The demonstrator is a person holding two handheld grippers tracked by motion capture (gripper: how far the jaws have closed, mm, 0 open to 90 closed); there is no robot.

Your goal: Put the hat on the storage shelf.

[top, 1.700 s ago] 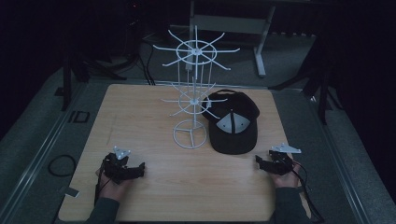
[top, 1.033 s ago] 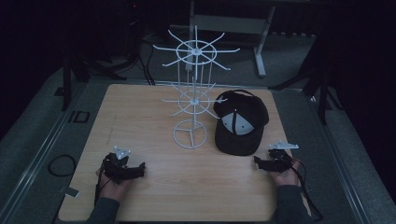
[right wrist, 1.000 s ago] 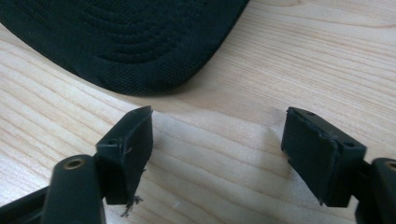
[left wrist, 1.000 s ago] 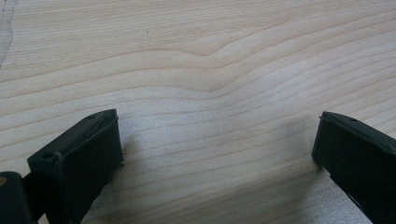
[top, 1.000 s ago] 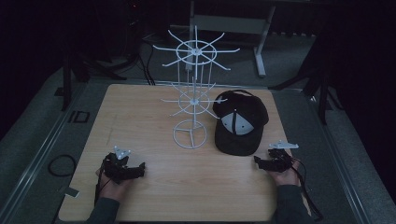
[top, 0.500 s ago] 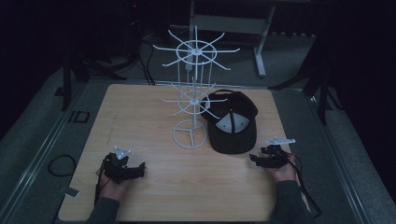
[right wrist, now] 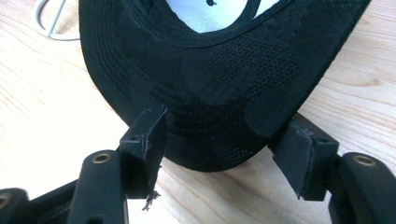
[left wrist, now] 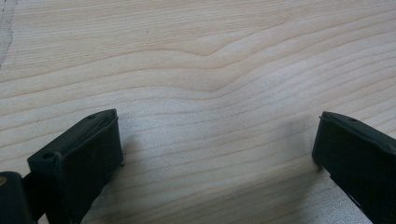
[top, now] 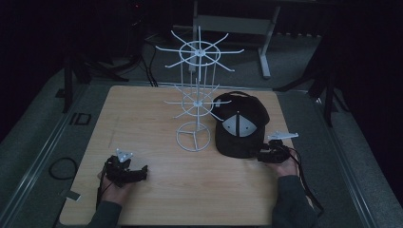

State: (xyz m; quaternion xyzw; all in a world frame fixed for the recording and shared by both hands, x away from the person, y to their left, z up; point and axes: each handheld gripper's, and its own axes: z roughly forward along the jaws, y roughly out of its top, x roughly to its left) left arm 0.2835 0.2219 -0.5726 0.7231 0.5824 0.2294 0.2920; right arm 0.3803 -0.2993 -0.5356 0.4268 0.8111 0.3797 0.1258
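Observation:
A black cap [top: 240, 124] lies on the wooden table [top: 138, 114], its brim toward the person. My right gripper [top: 263, 156] sits at the brim's near edge. In the right gripper view the brim [right wrist: 210, 70] reaches in between the two jaws of that gripper [right wrist: 222, 135], which have just been closing; the pads stand close at either side of it and I see no firm press. My left gripper [top: 141, 174] rests low on the table at the front left, jaws wide apart over bare wood [left wrist: 217, 135].
A white wire display rack [top: 197, 95] with spoked arms stands mid-table, just left of the cap; its round base [right wrist: 51, 18] shows at the right gripper view's top left. Dark floor and a metal frame surround the table.
My right gripper has moved left and forward to the cap's brim, and its jaws have narrowed around it. The left gripper has stayed put.

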